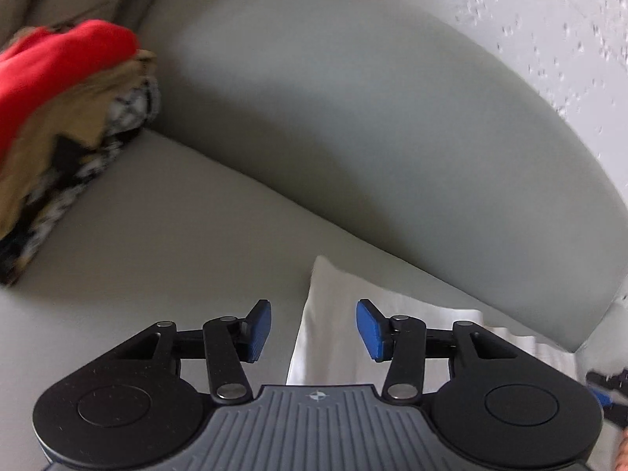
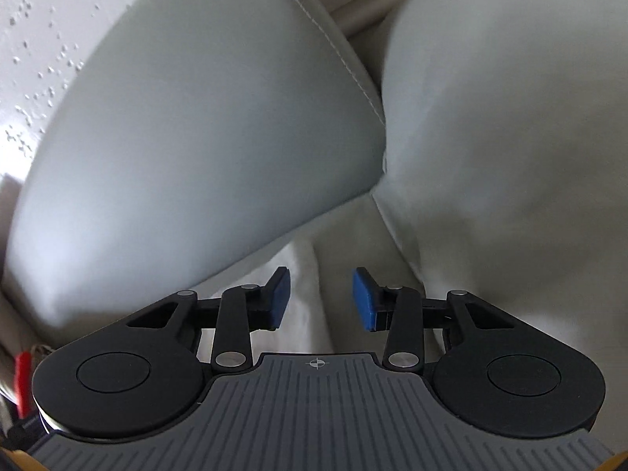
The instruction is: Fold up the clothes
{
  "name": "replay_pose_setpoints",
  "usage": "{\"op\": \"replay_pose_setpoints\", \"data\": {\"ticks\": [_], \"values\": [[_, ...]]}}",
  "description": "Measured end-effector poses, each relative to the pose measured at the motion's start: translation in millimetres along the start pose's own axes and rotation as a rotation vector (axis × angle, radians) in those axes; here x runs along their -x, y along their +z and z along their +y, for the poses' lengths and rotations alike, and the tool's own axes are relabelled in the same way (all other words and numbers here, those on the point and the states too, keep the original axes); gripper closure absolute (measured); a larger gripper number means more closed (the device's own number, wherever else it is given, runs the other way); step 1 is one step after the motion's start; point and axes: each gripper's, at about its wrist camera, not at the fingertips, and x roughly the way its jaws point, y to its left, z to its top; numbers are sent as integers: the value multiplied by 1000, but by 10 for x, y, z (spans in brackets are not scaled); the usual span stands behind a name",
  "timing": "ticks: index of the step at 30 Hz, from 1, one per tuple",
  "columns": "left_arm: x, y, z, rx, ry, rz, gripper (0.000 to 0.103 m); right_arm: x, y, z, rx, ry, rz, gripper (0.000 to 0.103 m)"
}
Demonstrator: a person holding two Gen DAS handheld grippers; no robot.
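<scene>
Left claw (image 1: pixel 313 329): jaws partly apart, nothing between the blue pads; it hangs over the near corner of a white cloth (image 1: pixel 333 314).
Right claw (image 2: pixel 321 300): jaws partly apart and empty, above the same pale fabric (image 2: pixel 310 274) where it lies creased on the seat.
White cloth: spread on the sofa seat (image 1: pixel 157 216), its far corner pointing toward the backrest cushion (image 1: pixel 353 137).
Handling: likely light, limp and a little slippery; it should sag and crease when lifted. The corner and the straight edge beside it look like the best places to pinch.
Left view only: a heap of clothes (image 1: pixel 59 117), red on top, tan and black-and-white check beneath, well apart against the cushions.
Right view only: the seam between two back cushions (image 2: pixel 376 117), and the cloth running up to it.
Blur: both views are smeared, so fine folds are unclear.
</scene>
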Motion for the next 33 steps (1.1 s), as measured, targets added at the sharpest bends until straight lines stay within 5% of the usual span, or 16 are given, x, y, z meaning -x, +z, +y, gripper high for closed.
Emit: {"op": "replay_pose_setpoints", "data": {"ticks": [8,12,15,18,22,29,31,32,33], "values": [[-344,49,-75,-59,-48,20,61,-105,1,122,125,32,-18,65],[-371,34,-78,-105,-29,23,74,-121,-80,220,191,3,-17,93],[-347,18,-111,-135,14,16,101,-101,-174,313,248,-29,-66,99],[-240,-72,-256,-198,59,-26,101,-17,-304,456,342,-130,-177,100],[-161,-200,-392,-339,157,-120,100,17,-451,623,444,-290,-304,100],[-374,-413,-534,-458,284,-132,100,-294,-661,690,531,-442,-261,98],[-413,-385,-597,-478,310,-120,95,-358,-611,785,568,-447,-238,87],[-397,-354,-630,-482,322,-114,93,-284,-565,804,547,-425,-242,71],[-366,-326,-660,-484,334,-108,89,-173,-532,818,523,-404,-254,65]]}}
